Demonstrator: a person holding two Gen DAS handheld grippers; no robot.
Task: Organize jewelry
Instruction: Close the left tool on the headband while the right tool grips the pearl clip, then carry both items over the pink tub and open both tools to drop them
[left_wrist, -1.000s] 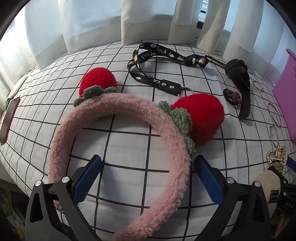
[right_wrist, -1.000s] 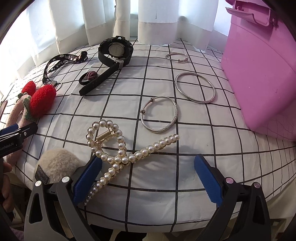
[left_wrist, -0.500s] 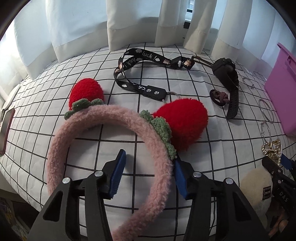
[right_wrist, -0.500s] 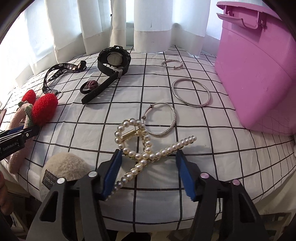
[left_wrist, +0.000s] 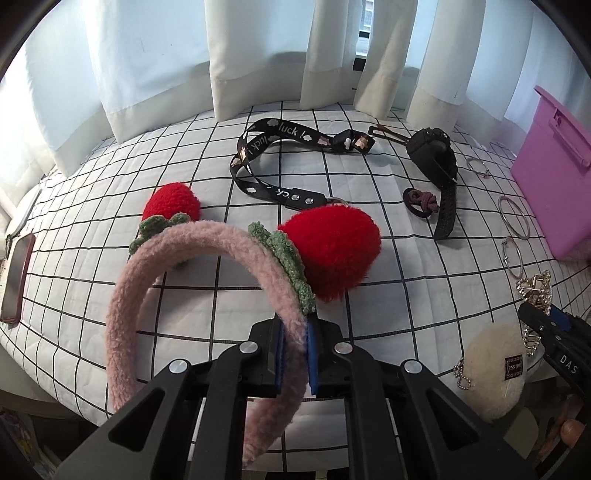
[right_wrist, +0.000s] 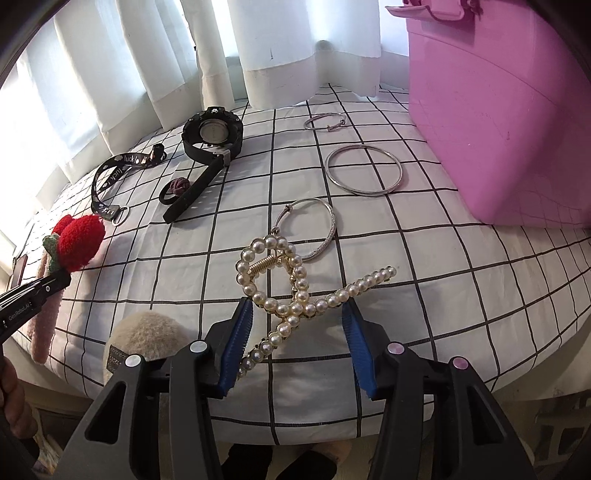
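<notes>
My left gripper is shut on the pink fuzzy headband, which carries two red strawberry pompoms; its right arm is clamped between the blue pads and the band is lifted off the cloth. My right gripper is partly closed around the pearl hair claw; its blue pads stand on either side of the clip with gaps, not clamping it. The pink box stands at the right and shows in the left wrist view.
On the checked cloth lie a black watch, a black lanyard, a dark hair tie, three silver bangles, and a cream fluffy pouch. A phone lies at the left edge. Curtains hang behind.
My left gripper closed onto the headband's right arm and lifted it. My right gripper narrowed around the pearl hair claw.
</notes>
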